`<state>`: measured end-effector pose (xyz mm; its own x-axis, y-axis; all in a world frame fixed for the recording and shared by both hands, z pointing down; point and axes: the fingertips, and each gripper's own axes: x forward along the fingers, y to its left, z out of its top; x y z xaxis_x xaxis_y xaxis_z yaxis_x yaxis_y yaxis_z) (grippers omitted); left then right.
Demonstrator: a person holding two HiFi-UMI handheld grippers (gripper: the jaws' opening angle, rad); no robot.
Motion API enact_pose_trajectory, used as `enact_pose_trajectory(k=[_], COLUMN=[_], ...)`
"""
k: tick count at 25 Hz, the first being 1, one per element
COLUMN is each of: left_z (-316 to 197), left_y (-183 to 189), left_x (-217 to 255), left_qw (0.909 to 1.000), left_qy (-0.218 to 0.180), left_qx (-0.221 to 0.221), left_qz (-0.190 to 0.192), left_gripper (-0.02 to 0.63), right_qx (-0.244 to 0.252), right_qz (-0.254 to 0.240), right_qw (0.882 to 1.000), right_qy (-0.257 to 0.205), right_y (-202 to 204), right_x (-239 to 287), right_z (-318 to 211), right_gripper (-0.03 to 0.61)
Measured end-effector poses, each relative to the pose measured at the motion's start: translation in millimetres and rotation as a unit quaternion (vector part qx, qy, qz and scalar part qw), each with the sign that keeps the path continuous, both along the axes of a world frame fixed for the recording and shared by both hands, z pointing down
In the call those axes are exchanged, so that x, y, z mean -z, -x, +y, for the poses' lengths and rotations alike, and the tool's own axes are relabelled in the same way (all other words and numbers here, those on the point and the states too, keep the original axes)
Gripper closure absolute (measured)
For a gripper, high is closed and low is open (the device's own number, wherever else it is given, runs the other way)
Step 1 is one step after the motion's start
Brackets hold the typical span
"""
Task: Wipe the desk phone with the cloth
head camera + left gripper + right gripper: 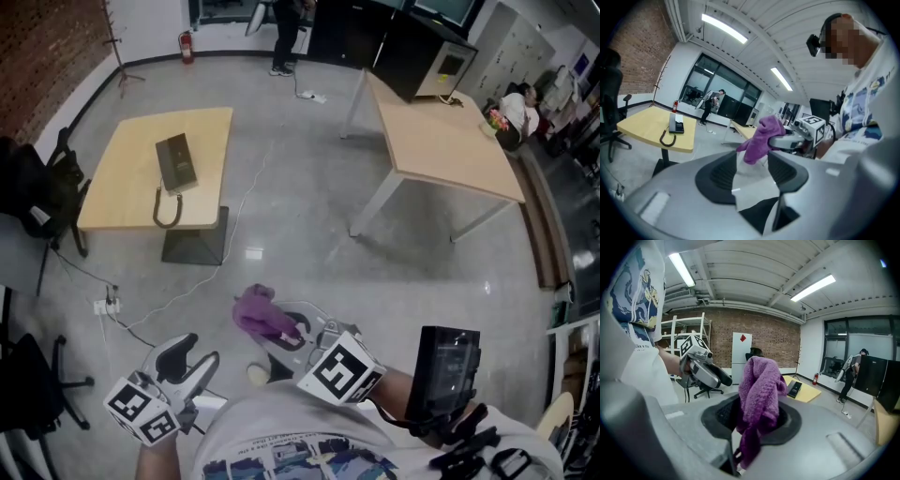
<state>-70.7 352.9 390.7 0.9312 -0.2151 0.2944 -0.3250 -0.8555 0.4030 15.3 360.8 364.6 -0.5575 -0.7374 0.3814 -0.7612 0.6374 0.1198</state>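
In the head view, I was standing on the grey floor, well apart from the dark desk phone (176, 161), which lay on the pale wooden surface (127, 192) at upper left with its coiled cord looping toward the near edge. My right hand-held gripper (295, 330) carried the purple terry cloth (261, 314) bunched at its tip. My left hand-held gripper (199, 351) hung beside it, jaws spread. As I judged it, no wiping had begun: the cloth was in hand, but the approach and the whole wipe were left to do.

In the left gripper view, the jaws stood about half apart with nothing between them. The cloth (761, 136) only showed beyond the gap, pinched in the other tool. The phone (676, 124) sat far off on its surface.

In the right gripper view, the jaws were closed on the cloth (759, 397), which rose above them and trailed down through the gap. The phone (794, 389) peeked out just past the cloth's right edge.

The phone was too small in every view for me to tell whether the handset rested in its cradle or how dirty it was. The cloth hid the right pads themselves.
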Motion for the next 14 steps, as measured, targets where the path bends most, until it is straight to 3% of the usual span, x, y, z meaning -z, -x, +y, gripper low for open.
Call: enact_pose_trajectory(k=[14], left_z=[11], left_y=[18], left_x=[-3], left_qw=[0.9999], left_qy=[-0.006], left_qx=[0.004], left_qz=[-0.008], left_gripper=[0.393], right_qx=[0.006], right_qz=[0.016], right_qw=[1.000], right_qy=[-0.006], right_y=[14], right_x=[5], right_z=[7], right_gripper=[0.476])
